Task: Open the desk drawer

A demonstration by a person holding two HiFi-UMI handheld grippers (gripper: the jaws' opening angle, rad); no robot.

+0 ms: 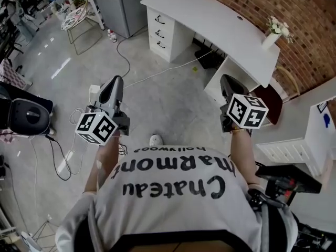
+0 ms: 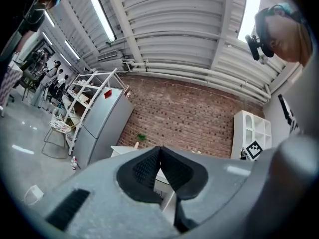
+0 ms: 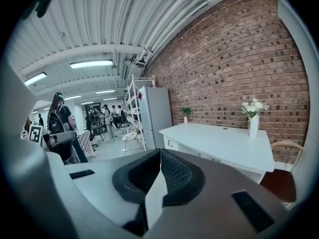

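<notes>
A white curved desk [image 1: 220,22] stands against the brick wall, far ahead of me. Its stack of three drawers [image 1: 159,33] with dark handles is at its left end, all pushed in. In the right gripper view the desk [image 3: 219,143] and its top drawer [image 3: 170,144] show beyond the jaws. My left gripper [image 1: 116,81] is held in the air over the floor, shut with nothing in it [image 2: 159,148]. My right gripper [image 1: 226,80] hovers nearer the desk's right end, also shut and empty [image 3: 160,151]. Both are well short of the drawers.
A vase of white flowers [image 1: 274,33] stands on the desk's right end, with a wooden chair [image 1: 273,96] beside it. A grey cabinet [image 1: 123,4], a wire chair [image 1: 79,20], a bottle [image 1: 111,35] and floor cables [image 1: 126,59] lie left. A black chair [image 1: 26,114] is at far left.
</notes>
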